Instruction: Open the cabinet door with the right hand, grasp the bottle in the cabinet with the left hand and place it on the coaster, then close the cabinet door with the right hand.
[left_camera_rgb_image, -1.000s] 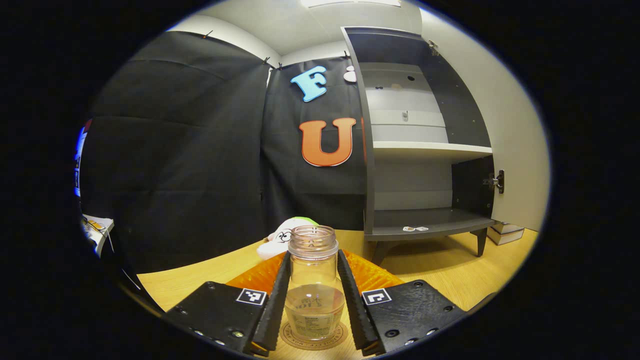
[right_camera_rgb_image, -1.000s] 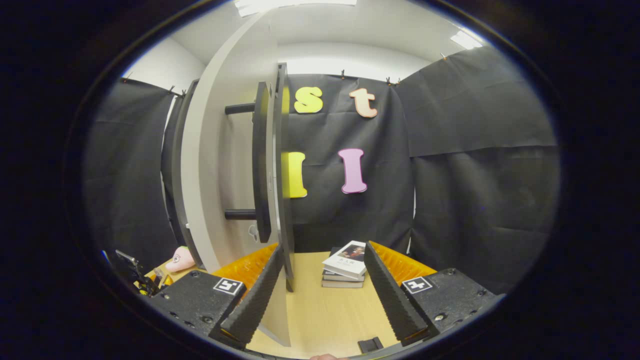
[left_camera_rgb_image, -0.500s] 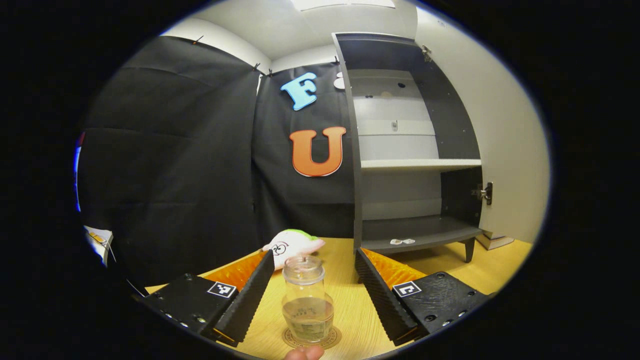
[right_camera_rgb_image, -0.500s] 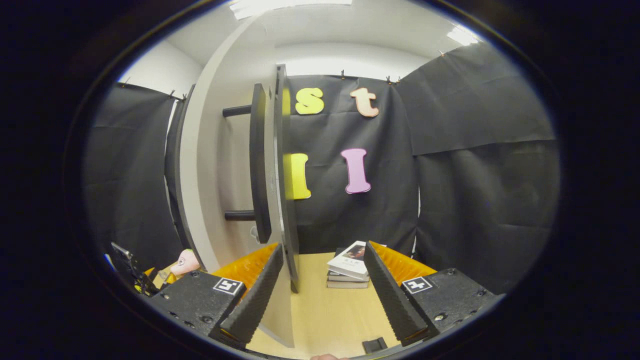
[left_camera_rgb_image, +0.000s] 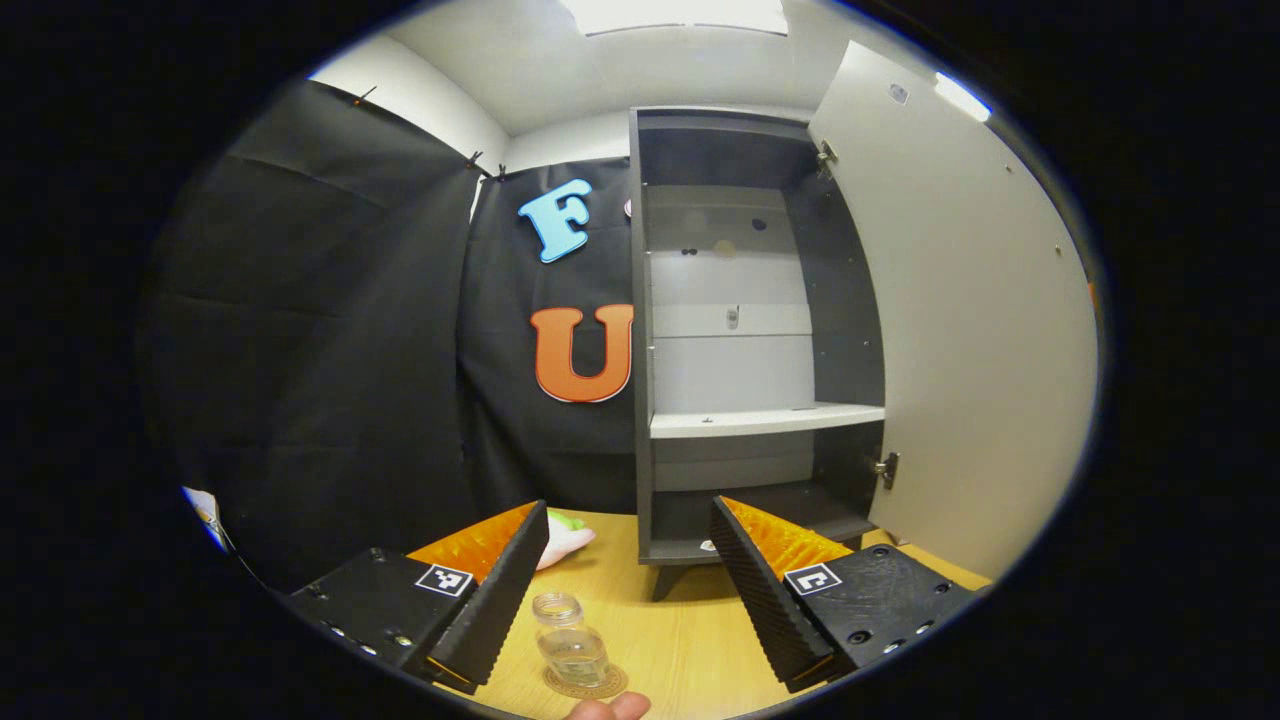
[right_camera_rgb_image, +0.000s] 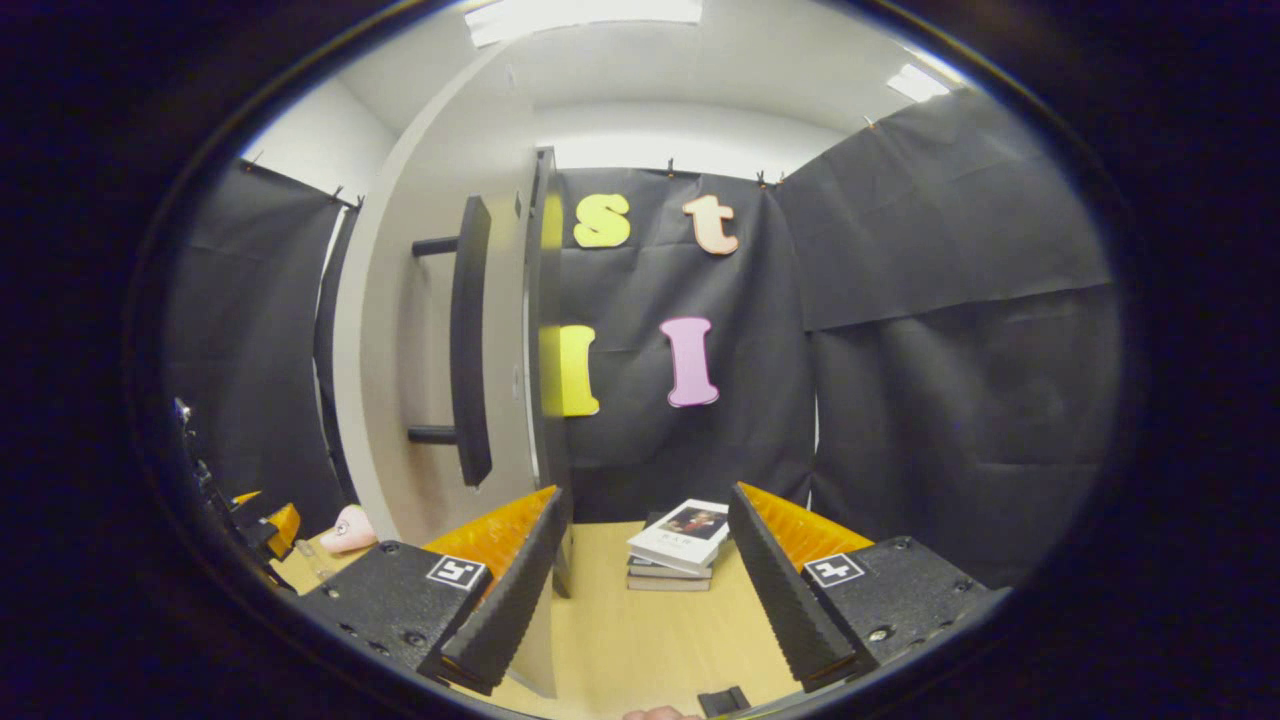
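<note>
With bottle (left_camera_rgb_image: 565, 642) standing upright on coaster (left_camera_rgb_image: 590, 682) on table (left_camera_rgb_image: 690, 640): left gripper (left_camera_rgb_image: 628, 590) spread wide, grasping nothing, apart from bottle. Right gripper (right_camera_rgb_image: 640, 590) also spread wide, grasping nothing, near edge of door (right_camera_rgb_image: 535, 380), beside handle (right_camera_rgb_image: 470, 340). Cabinet (left_camera_rgb_image: 740, 330) wide open, shelves bare. Books (right_camera_rgb_image: 678, 545) stacked beyond.

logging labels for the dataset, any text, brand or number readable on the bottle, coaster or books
Label on the clear glass bottle: too small to read.
Print round the rim of the round brown coaster: too blurred to read.
Cover of the top white book on the stack: a picture and a title, too small to read.
Nothing reads clearly.
</note>
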